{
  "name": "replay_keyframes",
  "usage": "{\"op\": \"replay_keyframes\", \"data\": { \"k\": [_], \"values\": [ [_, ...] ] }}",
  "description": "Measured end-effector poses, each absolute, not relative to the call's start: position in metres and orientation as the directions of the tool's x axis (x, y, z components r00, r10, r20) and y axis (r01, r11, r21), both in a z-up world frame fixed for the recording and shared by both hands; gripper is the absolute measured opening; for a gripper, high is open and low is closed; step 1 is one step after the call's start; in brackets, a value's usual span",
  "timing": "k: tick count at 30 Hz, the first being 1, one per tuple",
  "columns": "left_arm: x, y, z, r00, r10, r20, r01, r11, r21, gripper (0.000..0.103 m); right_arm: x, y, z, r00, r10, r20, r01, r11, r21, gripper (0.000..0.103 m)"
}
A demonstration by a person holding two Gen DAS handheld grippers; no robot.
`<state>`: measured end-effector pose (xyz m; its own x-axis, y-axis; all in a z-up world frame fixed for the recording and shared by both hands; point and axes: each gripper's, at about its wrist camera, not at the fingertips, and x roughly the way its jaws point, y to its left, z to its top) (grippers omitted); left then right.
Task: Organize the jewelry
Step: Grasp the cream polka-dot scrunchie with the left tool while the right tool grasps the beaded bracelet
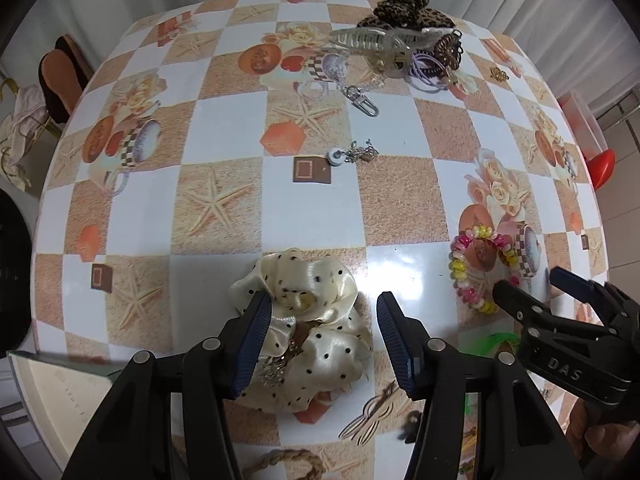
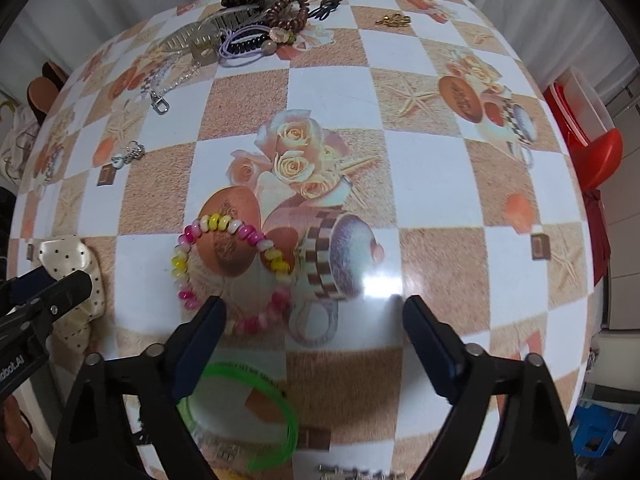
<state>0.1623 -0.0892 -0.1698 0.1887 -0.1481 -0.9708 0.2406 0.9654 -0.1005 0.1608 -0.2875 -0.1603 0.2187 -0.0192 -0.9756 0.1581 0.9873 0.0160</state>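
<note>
Landmark: cream polka-dot scrunchie [image 1: 304, 336], lying on the checkered surface [image 1: 224, 120] at its near edge.

Left hand-held gripper [image 1: 320, 344] points steeply down over the scrunchie, jaws spread. The left pad sits on the scrunchie's left edge, the right pad stands clear of the fabric on bare surface — no pinch yet. A small metallic charm lies in the scrunchie's folds.

Beyond the scrunchie, mid-surface: a small white bead with a silver chain [image 1: 352, 155]. Farther still, at the far edge: a heap of hair accessories — clear claw clip [image 1: 372, 42], leopard-print scrunchie [image 1: 404, 10], coiled hair ties [image 1: 432, 68], a silver clasp [image 1: 362, 102].

Right of the scrunchie: pink-yellow-white beaded bracelet [image 2: 232, 268], lying flat in a ring. Right hand-held gripper [image 2: 314, 316] hangs over its near side, jaws spread wide. The left finger overlaps the bracelet's near-left arc in view; whether it touches, cannot tell. Nothing pinched.

Nearer than the bracelet: a green bangle [image 2: 260, 420], partly under the right gripper's left finger. Small gold charm [image 2: 394, 20] lies far right of the heap.
</note>
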Motion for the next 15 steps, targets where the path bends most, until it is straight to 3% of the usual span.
{"op": "replay_keyframes", "data": {
  "k": [10,12,13,15],
  "values": [
    [0.166,-0.100,-0.180,0.183,-0.117,-0.976,0.258,0.964,-0.067,0.061,0.173,-0.272,-0.162,0.274,-0.045,-0.961,0.096,0.995,-0.019,0.077],
    [0.166,-0.101,-0.179,0.187,-0.116,-0.975,0.260,0.964,-0.064,0.049,0.174,-0.265,-0.162,0.279,-0.039,-0.959,0.093,0.996,-0.013,0.074],
    [0.166,-0.101,-0.179,0.188,-0.111,-0.976,0.263,0.963,-0.059,0.037,0.175,-0.263,-0.161,0.280,-0.037,-0.959,0.090,0.996,-0.012,0.073],
    [0.166,-0.100,-0.178,0.182,-0.138,-0.974,0.265,0.960,-0.087,0.023,0.172,-0.259,-0.160,0.284,-0.027,-0.959,0.078,0.997,-0.005,0.064]
  ]
}}
